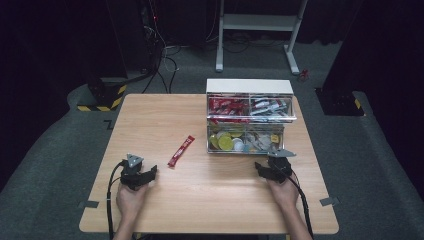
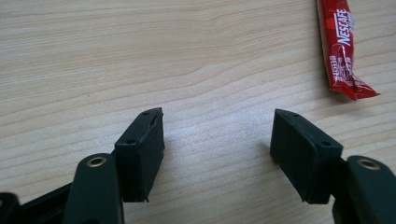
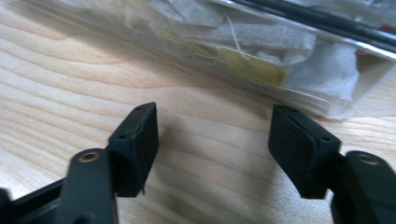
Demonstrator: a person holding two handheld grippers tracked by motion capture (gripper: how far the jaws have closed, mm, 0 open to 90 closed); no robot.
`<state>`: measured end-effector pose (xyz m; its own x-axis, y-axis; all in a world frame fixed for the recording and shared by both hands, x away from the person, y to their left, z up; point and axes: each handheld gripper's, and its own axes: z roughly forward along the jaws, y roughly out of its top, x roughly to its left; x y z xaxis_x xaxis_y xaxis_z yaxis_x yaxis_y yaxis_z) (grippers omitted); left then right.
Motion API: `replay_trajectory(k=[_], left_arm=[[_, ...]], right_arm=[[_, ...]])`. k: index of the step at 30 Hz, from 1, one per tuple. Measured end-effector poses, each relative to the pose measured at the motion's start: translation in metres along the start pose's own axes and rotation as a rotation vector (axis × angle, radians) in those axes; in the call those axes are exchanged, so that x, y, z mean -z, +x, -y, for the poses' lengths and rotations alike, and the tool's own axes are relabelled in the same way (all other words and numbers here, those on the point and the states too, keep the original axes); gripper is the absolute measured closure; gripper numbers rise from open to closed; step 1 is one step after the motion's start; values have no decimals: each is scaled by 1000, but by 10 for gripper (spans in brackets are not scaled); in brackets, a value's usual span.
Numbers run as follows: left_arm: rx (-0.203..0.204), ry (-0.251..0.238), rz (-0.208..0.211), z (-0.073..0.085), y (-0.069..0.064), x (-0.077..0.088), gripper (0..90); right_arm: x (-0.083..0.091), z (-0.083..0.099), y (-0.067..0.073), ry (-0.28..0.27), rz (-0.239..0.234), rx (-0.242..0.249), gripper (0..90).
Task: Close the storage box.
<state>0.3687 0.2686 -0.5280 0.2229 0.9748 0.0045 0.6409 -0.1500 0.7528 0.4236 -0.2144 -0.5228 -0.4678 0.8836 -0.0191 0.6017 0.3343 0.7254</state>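
Note:
A red coffee stick packet (image 1: 181, 150) lies on the wooden table (image 1: 200, 190), left of a clear two-tier organiser box (image 1: 248, 116). My left gripper (image 1: 150, 171) rests low on the table near the front left, open and empty; in its own view the packet (image 2: 343, 51) lies ahead to the upper right of the left gripper (image 2: 217, 133). My right gripper (image 1: 265, 167) sits just in front of the box's lower right compartment. In the right gripper view the right gripper (image 3: 212, 130) is open with bare wood between the jaws, facing tea bags (image 3: 252, 65) behind the clear wall.
The box's upper tier holds red packets (image 1: 227, 106) and other sachets (image 1: 270, 106); the lower left compartment holds round yellow and green capsules (image 1: 225, 141). A white frame stand (image 1: 257, 22) and cables are on the floor beyond the table.

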Motion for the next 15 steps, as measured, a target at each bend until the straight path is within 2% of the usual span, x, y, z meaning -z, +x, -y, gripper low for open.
replay_trajectory(k=[12, 15], left_arm=[[-3, 1, 4, 0, 0, 0, 336], [9, -4, 13, 0, 1, 0, 334]], right_arm=[[1, 1, -1, 3, 17, -25, 313], [1, 1, -1, 2, 18, -24, 313]])
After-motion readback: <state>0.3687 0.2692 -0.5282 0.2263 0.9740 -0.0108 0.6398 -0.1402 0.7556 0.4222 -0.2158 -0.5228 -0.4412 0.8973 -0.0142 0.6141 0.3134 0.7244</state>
